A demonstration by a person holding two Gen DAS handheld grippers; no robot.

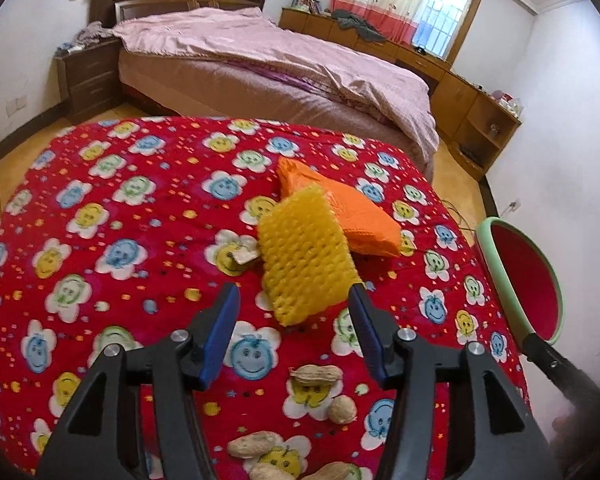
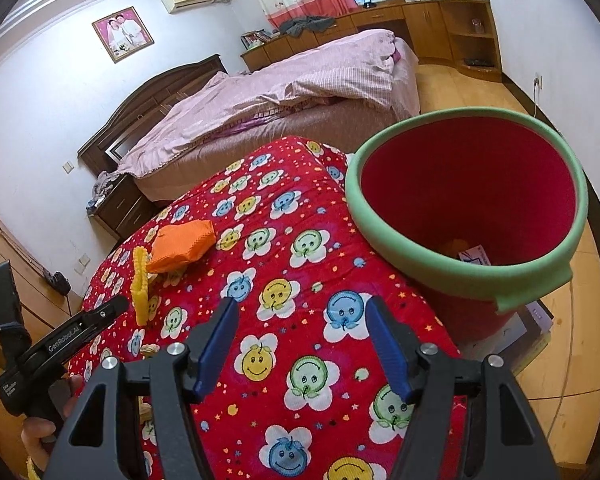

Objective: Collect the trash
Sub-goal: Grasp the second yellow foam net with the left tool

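A yellow foam net sleeve (image 1: 306, 258) stands tilted on the red smiley blanket (image 1: 112, 216). Its near end lies between the tips of my open left gripper (image 1: 293, 298); the right pad touches its edge and the left pad is apart from it. Behind it lies an orange foam sleeve (image 1: 342, 210), with a paper scrap (image 1: 242, 257) to the left. Peanut shells (image 1: 316, 374) lie under the gripper. My right gripper (image 2: 300, 307) hovers open over the blanket (image 2: 300, 240) with nothing between its pads. The red bin (image 2: 472, 200) with a green rim is to its right, some trash at its bottom.
In the right wrist view the yellow sleeve (image 2: 140, 292) and orange sleeve (image 2: 182, 246) sit far left, beside a hand holding the left tool. Beyond the blanket stand a bed (image 1: 284, 68), a nightstand (image 1: 88, 76) and wooden cabinets (image 1: 472, 104). A cable (image 2: 568, 360) runs over the floor.
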